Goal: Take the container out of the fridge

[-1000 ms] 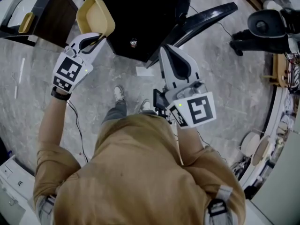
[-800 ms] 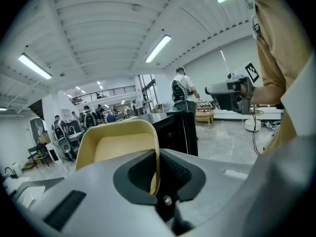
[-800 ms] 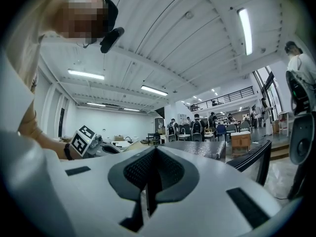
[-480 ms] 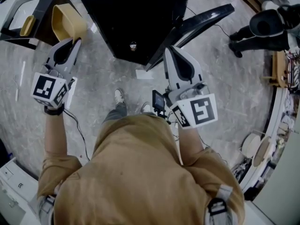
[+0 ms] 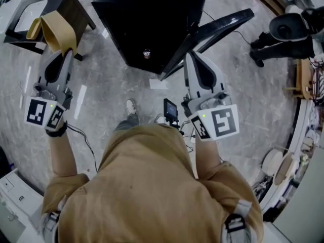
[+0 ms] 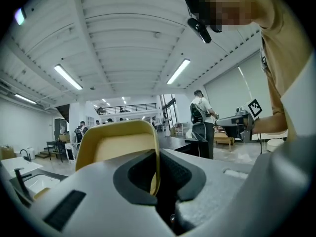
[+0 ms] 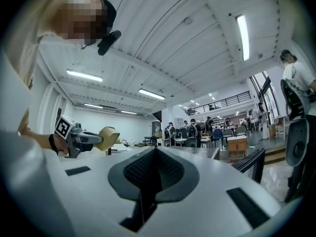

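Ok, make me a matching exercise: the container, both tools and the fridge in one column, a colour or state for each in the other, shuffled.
Column one:
1. container
2. left tool
3. right tool
4. fridge

Column two:
a. black, door open
b. shut, nothing between its jaws
c. tan, held outside the fridge
d. shut on a rim

Pairs: 1-c, 2-d, 3-b, 4-a

Rows of strip lights [image 6: 68,77] line a white ribbed ceiling [image 6: 123,23] above a grey marbled floor [image 5: 111,85]. A railed mezzanine [image 6: 131,107] spans the far end, and a black chair [image 5: 288,27] stands far right.
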`<act>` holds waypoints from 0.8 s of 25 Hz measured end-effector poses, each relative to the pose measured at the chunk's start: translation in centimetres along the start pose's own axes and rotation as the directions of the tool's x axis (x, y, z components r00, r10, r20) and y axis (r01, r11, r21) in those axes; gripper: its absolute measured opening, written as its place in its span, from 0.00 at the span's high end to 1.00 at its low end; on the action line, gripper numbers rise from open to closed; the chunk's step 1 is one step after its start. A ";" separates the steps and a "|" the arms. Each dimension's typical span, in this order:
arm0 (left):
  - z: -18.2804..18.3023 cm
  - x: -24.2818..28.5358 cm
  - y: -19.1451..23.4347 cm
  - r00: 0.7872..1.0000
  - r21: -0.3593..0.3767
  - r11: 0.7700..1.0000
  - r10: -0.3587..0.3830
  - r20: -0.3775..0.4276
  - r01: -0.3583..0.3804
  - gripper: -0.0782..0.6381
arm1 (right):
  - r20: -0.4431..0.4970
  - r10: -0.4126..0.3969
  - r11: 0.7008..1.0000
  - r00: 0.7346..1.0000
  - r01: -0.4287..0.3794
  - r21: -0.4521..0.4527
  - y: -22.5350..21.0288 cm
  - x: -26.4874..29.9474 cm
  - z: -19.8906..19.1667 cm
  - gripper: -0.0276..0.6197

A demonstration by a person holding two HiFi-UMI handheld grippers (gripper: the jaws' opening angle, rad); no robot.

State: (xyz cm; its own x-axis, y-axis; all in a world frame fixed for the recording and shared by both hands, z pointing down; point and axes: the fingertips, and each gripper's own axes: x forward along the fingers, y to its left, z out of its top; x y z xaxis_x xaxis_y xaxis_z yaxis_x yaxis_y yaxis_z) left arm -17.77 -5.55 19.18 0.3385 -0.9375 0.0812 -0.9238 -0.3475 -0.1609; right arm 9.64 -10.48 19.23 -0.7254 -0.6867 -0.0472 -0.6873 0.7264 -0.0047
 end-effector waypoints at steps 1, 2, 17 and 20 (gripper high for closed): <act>0.1 -0.4 0.2 1.000 -0.006 1.000 0.010 0.004 -0.010 0.87 | 0.002 -0.002 1.000 1.000 0.002 -0.002 -0.1 -0.1 0.2 0.96; 0.2 -0.9 0.4 1.000 -0.011 1.000 0.021 0.009 -0.021 0.87 | 0.003 -0.004 1.000 1.000 0.004 -0.003 -0.2 -0.2 0.3 0.96; 1.8 -6.3 0.9 0.980 -0.060 0.983 0.176 0.094 -0.171 0.87 | 0.028 -0.043 0.999 0.999 0.044 -0.025 -2.0 -1.8 2.6 0.96; 2.1 -7.1 0.7 0.977 -0.076 0.981 0.187 0.102 -0.180 0.87 | 0.038 -0.054 0.998 0.998 0.055 -0.024 -2.4 -2.1 3.2 0.96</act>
State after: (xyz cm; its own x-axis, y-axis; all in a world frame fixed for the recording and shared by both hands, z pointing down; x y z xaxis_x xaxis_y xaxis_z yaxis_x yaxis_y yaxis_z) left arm -20.46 0.84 16.45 0.1759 -0.9831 -0.0512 -0.9806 -0.1704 -0.0972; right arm 12.95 -10.73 16.15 -0.6855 -0.7231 -0.0849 -0.7266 0.6868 0.0169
